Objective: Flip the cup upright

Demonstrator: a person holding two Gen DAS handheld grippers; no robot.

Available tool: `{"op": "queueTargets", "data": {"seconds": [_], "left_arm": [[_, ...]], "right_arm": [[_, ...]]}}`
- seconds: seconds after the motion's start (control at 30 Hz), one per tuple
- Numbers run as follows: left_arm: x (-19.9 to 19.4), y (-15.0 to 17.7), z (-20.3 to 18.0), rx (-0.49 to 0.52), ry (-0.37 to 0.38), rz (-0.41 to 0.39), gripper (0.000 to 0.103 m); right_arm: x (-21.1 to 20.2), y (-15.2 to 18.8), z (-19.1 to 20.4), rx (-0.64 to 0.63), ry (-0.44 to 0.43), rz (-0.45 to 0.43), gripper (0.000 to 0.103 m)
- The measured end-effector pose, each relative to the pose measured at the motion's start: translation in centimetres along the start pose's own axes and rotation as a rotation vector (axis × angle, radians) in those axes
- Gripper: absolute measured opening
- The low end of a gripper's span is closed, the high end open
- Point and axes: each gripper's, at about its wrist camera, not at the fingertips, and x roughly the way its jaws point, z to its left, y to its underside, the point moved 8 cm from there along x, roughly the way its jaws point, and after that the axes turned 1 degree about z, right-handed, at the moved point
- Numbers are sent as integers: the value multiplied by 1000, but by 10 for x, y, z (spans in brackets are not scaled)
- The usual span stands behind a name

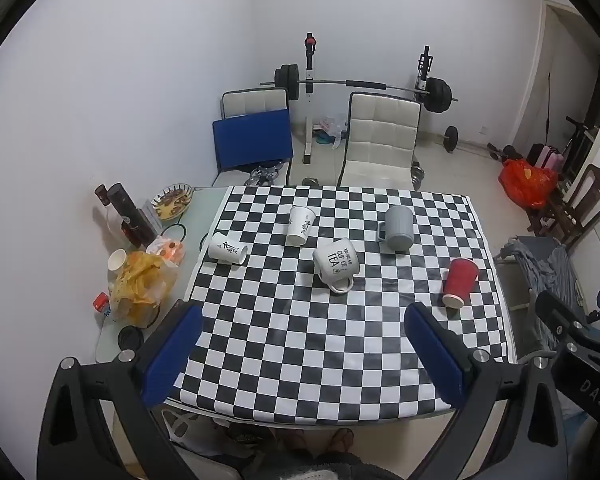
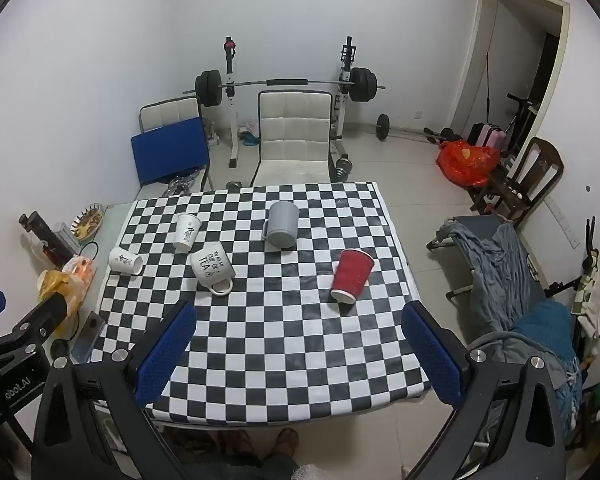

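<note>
So far: nothing flipped; both grippers hover above the near edge of the bench [image 1: 340,360].
Left gripper [image 1: 304,354]: fingers wide, holding nothing.
Right gripper [image 2: 298,354]: fingers wide, holding nothing.
Red cup [image 2: 351,276]: on its side, right part of the bench.
White mug [image 1: 336,266]: tipped over, mid-bench.
Left to do: approach, grasp, set upright.

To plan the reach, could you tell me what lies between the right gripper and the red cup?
Only bare checkered cloth lies between the right gripper and the red cup, in the right wrist view.
</note>
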Motion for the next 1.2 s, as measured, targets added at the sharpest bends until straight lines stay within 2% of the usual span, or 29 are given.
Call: {"op": "queueTargets", "data": {"seconds": [1.2], "left_arm": [[4, -11, -2, 0, 2, -18, 103]], "right_arm": [[0, -7, 3, 1, -3, -5, 103]]}}
